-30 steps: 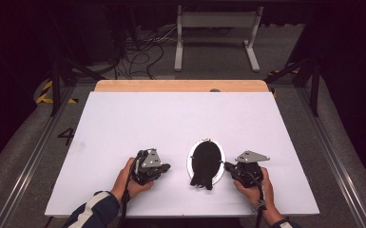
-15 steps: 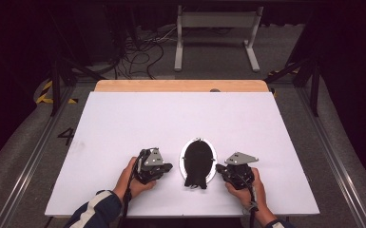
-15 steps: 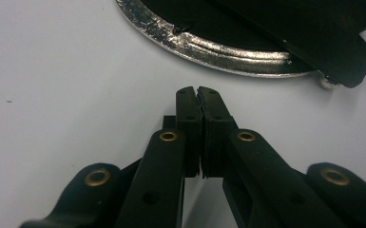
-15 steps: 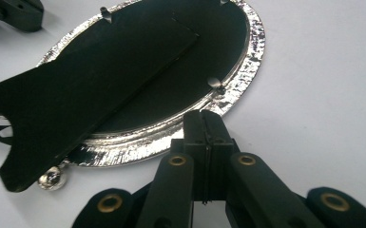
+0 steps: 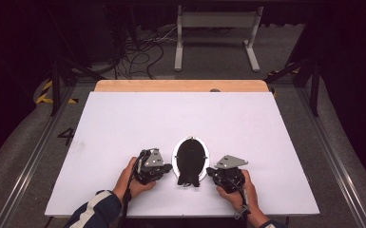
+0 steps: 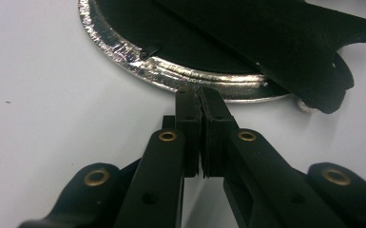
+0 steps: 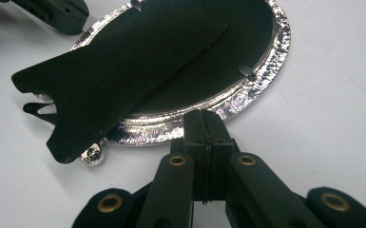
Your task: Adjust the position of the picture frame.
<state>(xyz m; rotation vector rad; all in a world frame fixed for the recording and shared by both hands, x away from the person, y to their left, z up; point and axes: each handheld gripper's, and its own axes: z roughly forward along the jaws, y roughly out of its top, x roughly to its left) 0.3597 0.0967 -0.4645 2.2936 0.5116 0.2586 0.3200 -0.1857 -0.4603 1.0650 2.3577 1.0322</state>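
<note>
My left hand-held gripper [image 5: 167,167] has its jaws pressed together on nothing, tips parked right at the silver rim of the oval picture frame [image 5: 190,159]; in the left gripper view the left hand-held gripper [image 6: 200,97] looks to be touching or just shy of the rim, can't tell which. My right hand-held gripper [image 5: 212,171] is likewise pressed together with nothing between the jaws, tips against the opposite edge; the right gripper view shows the right hand-held gripper [image 7: 204,118] butted up to the frame's bright border [image 7: 247,95]. The frame lies face-down on the white counter [image 5: 123,118], near my edge and between the 2 grippers, black backing up, with its black easel stand [image 7: 114,71] lying flat across the back and overhanging the near end. My read: I'm bracketing the frame from both sides to nudge or square it, or getting set to lift it. To do this well: push low on the metal rim, not the stand, since that flap will likely hinge or flex. Keep both sides pushing evenly so the frame doesn't spin on the slick counter. For a pickup, the jaws need spreading first, then bite the rim or the stand's free end.
</note>
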